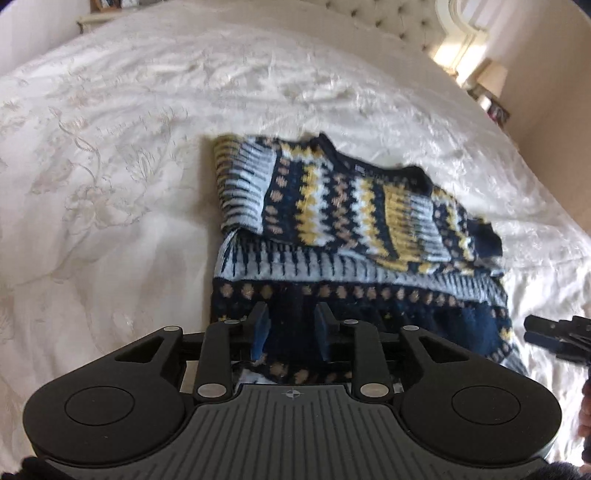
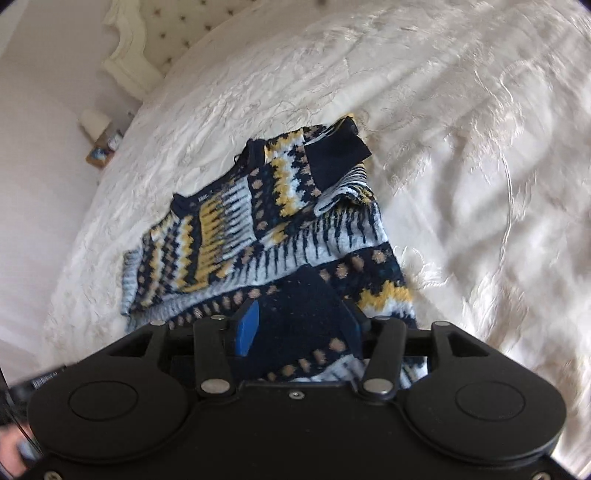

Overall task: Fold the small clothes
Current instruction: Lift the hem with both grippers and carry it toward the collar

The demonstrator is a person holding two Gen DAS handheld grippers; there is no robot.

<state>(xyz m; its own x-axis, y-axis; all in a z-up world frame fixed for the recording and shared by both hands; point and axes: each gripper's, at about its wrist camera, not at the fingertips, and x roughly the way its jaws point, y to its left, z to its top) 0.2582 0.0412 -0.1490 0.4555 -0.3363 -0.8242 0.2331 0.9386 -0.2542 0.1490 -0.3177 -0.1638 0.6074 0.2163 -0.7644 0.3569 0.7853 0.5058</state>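
Note:
A small knitted sweater (image 1: 332,206) in navy, yellow, white and tan lies on the white bed, its sleeves folded in over the body. It also shows in the right wrist view (image 2: 236,236). My left gripper (image 1: 291,325) has its jaws apart around the sweater's near hem, with fabric between the blue pads (image 1: 260,330). My right gripper (image 2: 299,325) also has its jaws apart with the navy hem lying between them. The right gripper shows at the right edge of the left wrist view (image 1: 554,338).
The white embroidered bedspread (image 1: 129,166) spreads around the sweater. A tufted cream headboard (image 1: 399,26) stands at the far end. A bedside table with a lamp (image 1: 493,83) stands beside the bed, also in the right wrist view (image 2: 101,144).

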